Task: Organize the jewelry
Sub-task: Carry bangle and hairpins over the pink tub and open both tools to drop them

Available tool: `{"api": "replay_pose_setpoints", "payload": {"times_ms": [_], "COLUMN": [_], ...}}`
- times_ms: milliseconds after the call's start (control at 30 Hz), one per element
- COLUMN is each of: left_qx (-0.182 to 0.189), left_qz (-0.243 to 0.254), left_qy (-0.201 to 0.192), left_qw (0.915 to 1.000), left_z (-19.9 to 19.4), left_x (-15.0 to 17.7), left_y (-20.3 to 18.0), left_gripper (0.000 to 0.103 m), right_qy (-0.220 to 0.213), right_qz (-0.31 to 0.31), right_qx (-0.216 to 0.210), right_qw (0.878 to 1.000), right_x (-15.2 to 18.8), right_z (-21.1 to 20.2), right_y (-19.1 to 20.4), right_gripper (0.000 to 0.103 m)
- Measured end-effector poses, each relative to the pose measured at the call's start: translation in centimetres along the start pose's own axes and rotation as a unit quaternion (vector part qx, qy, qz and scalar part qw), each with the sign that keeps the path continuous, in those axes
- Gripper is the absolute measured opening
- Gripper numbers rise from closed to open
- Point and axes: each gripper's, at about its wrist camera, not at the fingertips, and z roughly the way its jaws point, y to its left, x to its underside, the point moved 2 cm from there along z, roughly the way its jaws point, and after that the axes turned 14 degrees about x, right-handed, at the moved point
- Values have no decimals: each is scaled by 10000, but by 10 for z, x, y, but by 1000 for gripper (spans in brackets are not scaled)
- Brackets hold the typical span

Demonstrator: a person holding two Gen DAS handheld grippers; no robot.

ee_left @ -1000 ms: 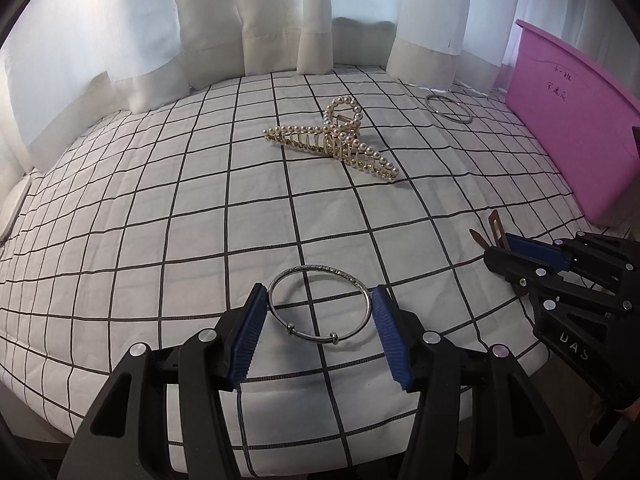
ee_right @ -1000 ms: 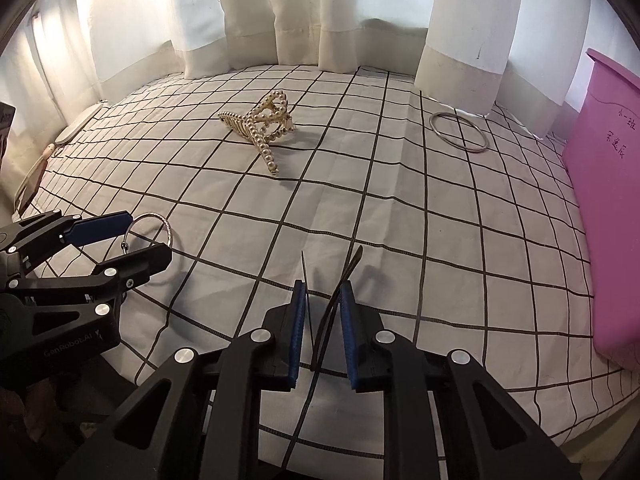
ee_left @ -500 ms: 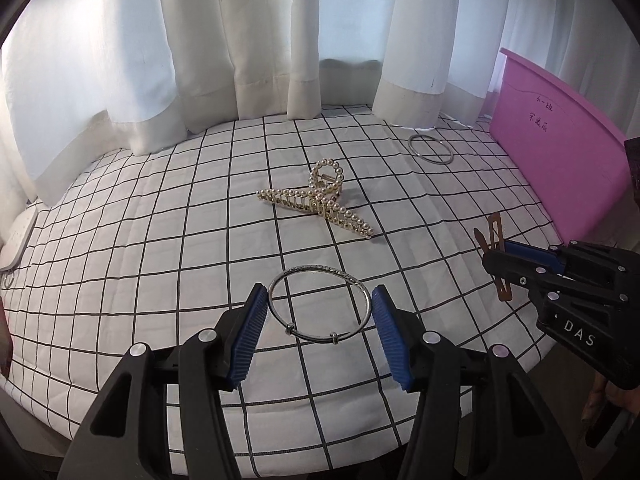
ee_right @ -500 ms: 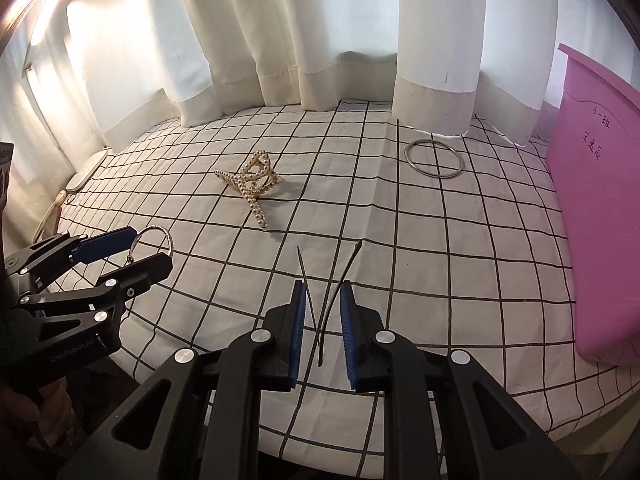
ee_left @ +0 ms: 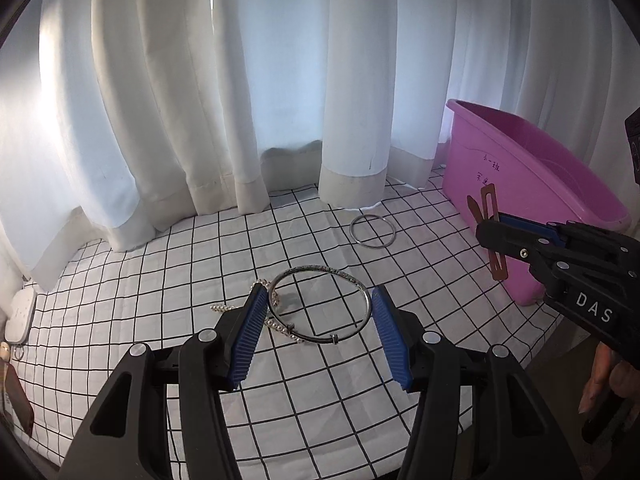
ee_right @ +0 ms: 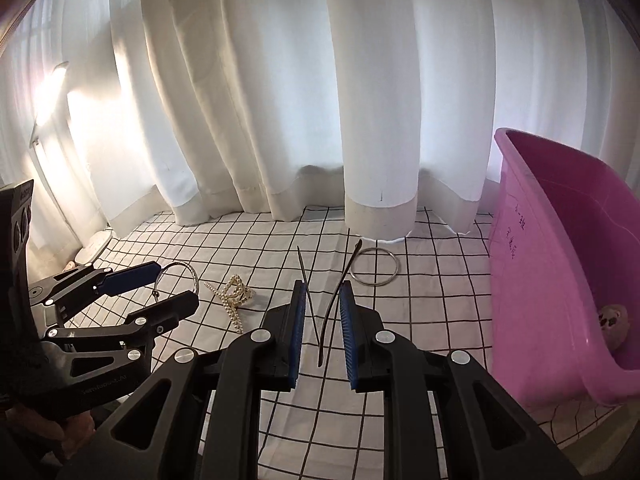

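Observation:
My left gripper [ee_left: 318, 304] is shut on a silver bangle [ee_left: 320, 338], held flat and lifted above the checked cloth; it also shows in the right wrist view [ee_right: 180, 272]. My right gripper [ee_right: 323, 298] is shut on a brown snap hair clip [ee_right: 326, 320], also lifted; the clip shows in the left wrist view [ee_left: 486, 216] in front of the pink bin [ee_left: 532, 196]. A pearl claw clip [ee_right: 234, 298] lies on the cloth, partly hidden behind the bangle in the left wrist view [ee_left: 224, 307]. A second plain silver bangle [ee_right: 376, 267] lies near the curtain.
The pink bin [ee_right: 560, 240] stands at the right edge of the checked cloth [ee_right: 440, 300] and holds a small pale object [ee_right: 612, 320]. White curtains [ee_right: 360, 100] hang behind the table. A white object [ee_left: 18, 316] lies at the far left.
Both grippers have risen well above the cloth with the bangle and the hair clip still held. The views now look more level, toward the curtains, and the bin's inside shows.

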Motion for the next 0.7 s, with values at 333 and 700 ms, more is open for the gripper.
{"api": "replay_pose_setpoints", "payload": {"times_ms": [333,700], "left_qx": [698,1349], "left_qz": [633,841], "left_qy": [-562,-600], "left_qw": [9940,9855], "left_z": [13,64], "left_x": [-80,-137], "left_y": [-99,-212], "left_gripper": [52,53], "right_qy": [-713,-588], "right_qz": [545,1051], "right_qx": [630,1286], "right_qw": [9940,9844], "right_x": [-42,-31], "right_z": [-60,-70], "right_y": [-116,-243], "right_gripper": [17,17]}}
